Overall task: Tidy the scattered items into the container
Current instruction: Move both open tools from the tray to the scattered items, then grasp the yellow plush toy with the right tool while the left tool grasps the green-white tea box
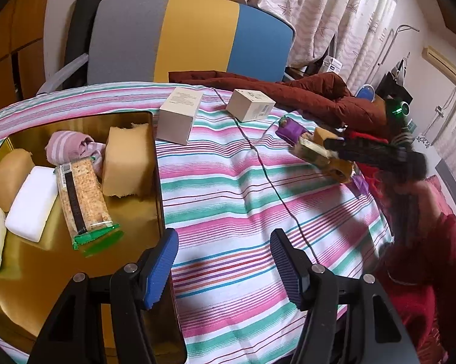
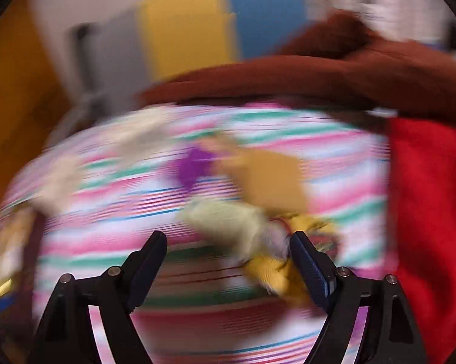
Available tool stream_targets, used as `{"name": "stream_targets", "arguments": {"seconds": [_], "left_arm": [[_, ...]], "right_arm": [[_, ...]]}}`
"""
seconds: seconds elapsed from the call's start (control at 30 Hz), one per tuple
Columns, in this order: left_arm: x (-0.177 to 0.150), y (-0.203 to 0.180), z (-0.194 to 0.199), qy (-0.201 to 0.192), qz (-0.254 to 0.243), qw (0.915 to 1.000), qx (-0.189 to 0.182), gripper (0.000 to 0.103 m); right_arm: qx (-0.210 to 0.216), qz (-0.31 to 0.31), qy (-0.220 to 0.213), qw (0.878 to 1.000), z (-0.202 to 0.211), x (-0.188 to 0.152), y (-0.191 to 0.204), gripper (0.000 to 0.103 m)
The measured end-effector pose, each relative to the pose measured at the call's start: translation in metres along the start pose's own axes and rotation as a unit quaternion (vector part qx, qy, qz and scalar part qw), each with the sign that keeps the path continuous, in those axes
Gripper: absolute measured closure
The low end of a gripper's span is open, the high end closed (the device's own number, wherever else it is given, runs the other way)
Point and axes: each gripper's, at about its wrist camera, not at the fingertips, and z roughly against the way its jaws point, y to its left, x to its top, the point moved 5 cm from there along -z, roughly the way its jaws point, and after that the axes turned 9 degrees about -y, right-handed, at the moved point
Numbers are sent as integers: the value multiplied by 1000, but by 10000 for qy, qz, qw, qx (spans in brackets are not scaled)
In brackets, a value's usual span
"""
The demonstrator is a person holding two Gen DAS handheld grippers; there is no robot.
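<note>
On the striped cloth (image 1: 228, 182), two white boxes (image 1: 179, 115); both tongs (image 1: 225, 261) (image 2: 228, 261) gape, holding nothing.

No text legible in either view: fine print on the top of the left white box (image 1: 179, 115), a printed label on the side of the right white box (image 1: 250, 104) and a barcode strip on the cracker packet (image 1: 84, 197) all too small to read; right wrist view motion-blurred throughout.
</note>
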Motion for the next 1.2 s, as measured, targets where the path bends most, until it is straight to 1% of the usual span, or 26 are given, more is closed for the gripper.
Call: {"name": "stream_targets", "arguments": {"seconds": [0.03,0.07,0.1,0.13,0.2,0.23,0.33,0.37,0.4,0.47,0.53,0.67,0.73,0.77,0.83,0.9,0.97,1.03,1.1,1.13,1.2], "left_arm": [[0,0,-1,-4,-11,10000,-2,39],[1,-1,-1,-14,-20,10000,5,39],[1,-1,-1,-16,-23,10000,15,39],[1,-1,-1,-14,-18,10000,23,39],[1,-2,-2,6,-4,10000,13,39],[1,-2,-3,11,-4,10000,16,39],[1,-3,-6,53,3,10000,11,39],[0,-4,-8,70,13,10000,-9,39],[0,-5,-9,78,13,10000,-16,39],[1,-9,-12,100,-21,9999,-38,39],[1,-13,-15,124,-68,9999,-57,39],[4,-22,-26,214,-130,9996,-113,39],[6,-25,-32,255,-133,9995,-130,39],[8,-27,-36,266,-129,9995,-143,39],[14,-32,-43,275,-137,9994,-143,39],[20,-38,-52,287,-147,9993,-176,39],[29,-46,-63,303,-195,9992,-192,39],[38,-55,-75,298,-241,9990,-242,39],[45,-66,-87,275,-288,9986,-343,38],[50,-74,-97,294,-268,9979,-515,37],[56,-86,-114,379,-171,9965,-724,32]], "right_arm": [[448,26,-3,9990,3,-1,16,20],[747,142,-118,9970,9,1,32,20],[794,293,-277,9960,15,3,42,20],[735,423,-436,9954,21,5,47,19],[423,455,-623,9961,26,8,43,17],[137,381,-673,9969,28,9,34,17],[-714,82,-561,9958,25,7,3,18],[-980,-44,-459,9941,22,6,-10,21],[-1095,-171,-363,9932,18,6,-21,23],[-923,-422,-214,9946,14,4,-28,23],[-657,-515,-66,9965,9,2,-24,23],[-372,-240,304,9986,-7,-7,-5,23],[-274,-105,512,9983,-16,-15,4,25],[-240,-37,651,9976,-21,-19,8,27],[-155,44,847,9963,-28,-30,14,41],[-23,70,841,9964,-26,-31,17,51],[-125,175,753,9969,-22,-28,18,53],[-275,91,682,9972,-18,-25,11,53],[-550,-174,626,9964,-14,-23,-6,53],[-685,-350,610,9952,-13,-22,-17,53],[-820,-722,573,9924,-11,-21,-35,53]]}}
